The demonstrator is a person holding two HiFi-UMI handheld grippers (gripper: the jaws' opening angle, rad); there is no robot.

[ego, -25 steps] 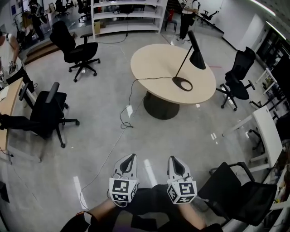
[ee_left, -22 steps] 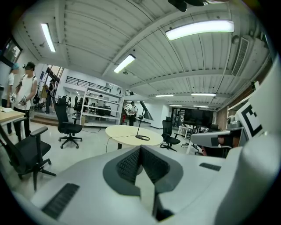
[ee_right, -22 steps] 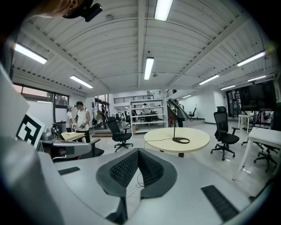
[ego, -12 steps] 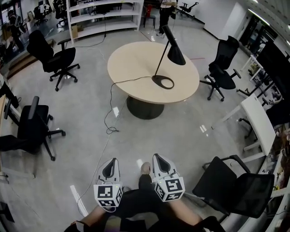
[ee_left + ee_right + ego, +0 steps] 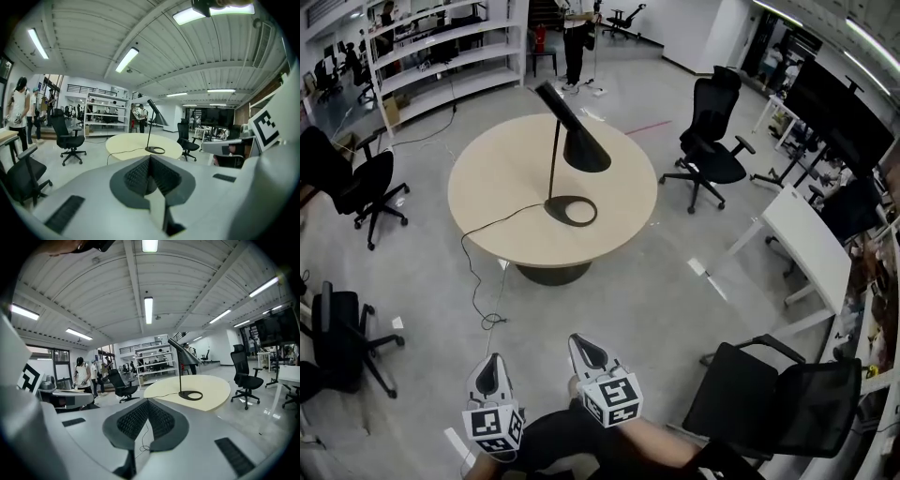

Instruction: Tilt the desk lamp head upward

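Head view looks steeply down from high, table (image 5: 502, 183) and lamp (image 5: 578, 142) well ahead. Both gripper views sit low, facing level and forward — sharing that same table and lamp, far off.

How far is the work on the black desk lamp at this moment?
Done: nothing yet. The black desk lamp on the round beige table has its cone head sloping downward. In hand: nothing; the left gripper and right gripper are both shut and empty, held low, far from the table. Left: reach the lamp, grip its head, tilt it upward.
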